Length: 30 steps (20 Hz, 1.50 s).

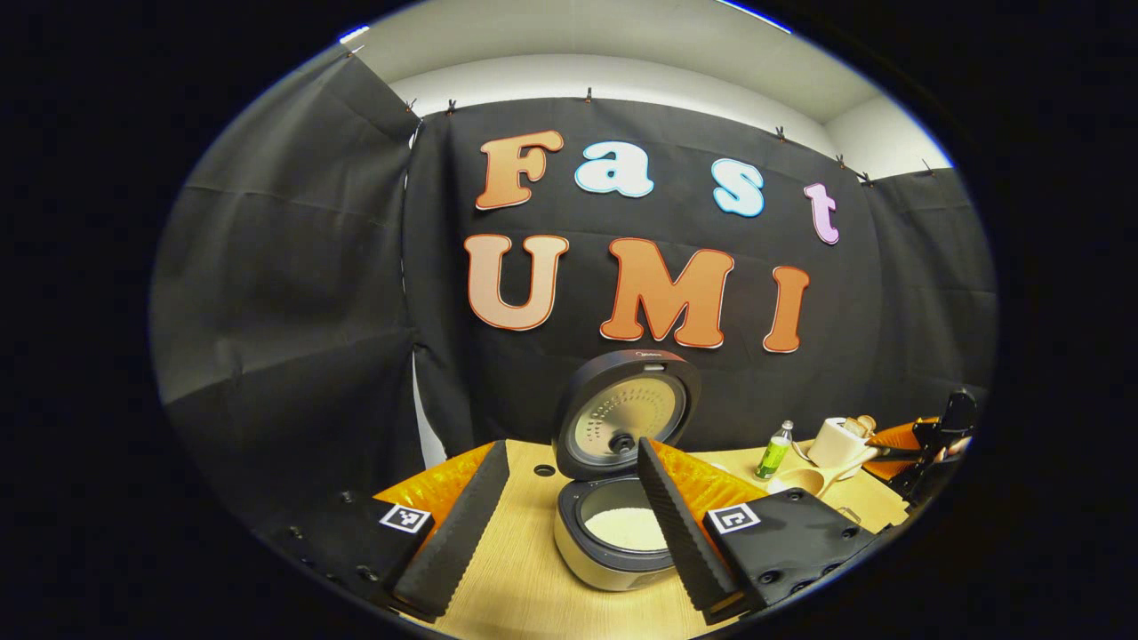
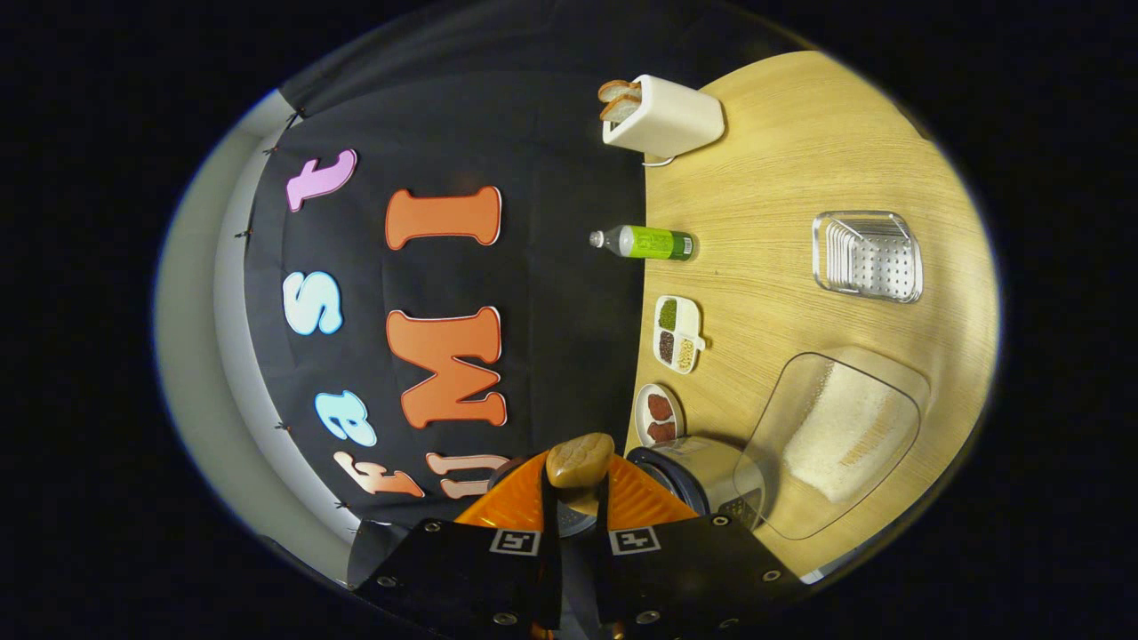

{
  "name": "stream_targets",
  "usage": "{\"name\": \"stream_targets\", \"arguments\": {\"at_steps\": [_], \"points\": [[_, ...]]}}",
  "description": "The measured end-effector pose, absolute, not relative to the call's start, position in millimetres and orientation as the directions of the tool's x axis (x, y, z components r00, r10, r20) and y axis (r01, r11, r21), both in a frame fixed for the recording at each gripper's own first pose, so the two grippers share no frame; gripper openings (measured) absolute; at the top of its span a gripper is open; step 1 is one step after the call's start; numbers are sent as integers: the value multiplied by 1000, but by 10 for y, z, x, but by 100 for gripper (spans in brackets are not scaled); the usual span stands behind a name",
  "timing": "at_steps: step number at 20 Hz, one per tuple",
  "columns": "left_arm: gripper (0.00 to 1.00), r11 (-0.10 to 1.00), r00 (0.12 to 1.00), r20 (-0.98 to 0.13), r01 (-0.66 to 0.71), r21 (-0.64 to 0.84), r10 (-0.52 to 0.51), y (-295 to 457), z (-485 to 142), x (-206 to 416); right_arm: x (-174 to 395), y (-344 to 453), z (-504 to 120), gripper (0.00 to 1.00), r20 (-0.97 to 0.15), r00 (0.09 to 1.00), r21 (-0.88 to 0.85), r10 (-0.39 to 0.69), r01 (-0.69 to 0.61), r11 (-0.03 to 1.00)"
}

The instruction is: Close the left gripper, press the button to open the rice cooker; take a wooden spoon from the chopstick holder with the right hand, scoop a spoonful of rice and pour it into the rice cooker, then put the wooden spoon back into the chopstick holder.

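Observation:
The rice cooker stands on the table with its lid swung up, and white rice lies in its pot. My left gripper is open just in front of it, one finger on each side of the pot in the left gripper view. Farther right, my right gripper holds a wooden spoon whose bowl points toward the cooker. In the right gripper view, tilted on its side, that gripper is shut on the spoon. The cooker is close beside it.
A clear tub of rice sits next to the cooker. Beyond it are a clear drainer tray, a divided dish of grains, a small plate, a green bottle and a white toaster.

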<state>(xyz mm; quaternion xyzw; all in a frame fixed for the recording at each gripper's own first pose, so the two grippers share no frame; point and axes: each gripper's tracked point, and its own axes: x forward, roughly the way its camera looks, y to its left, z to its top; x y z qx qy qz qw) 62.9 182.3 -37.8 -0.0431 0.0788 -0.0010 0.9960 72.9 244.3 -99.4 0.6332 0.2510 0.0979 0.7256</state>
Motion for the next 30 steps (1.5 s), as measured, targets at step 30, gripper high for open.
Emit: {"name": "stream_targets", "arguments": {"at_steps": [30], "points": [[97, 981, 974, -172, -167, -95, 149, 2396, -407, 452, 1438, 3686, -112, 14, -131, 853, 852, 506, -164, 498]]}}
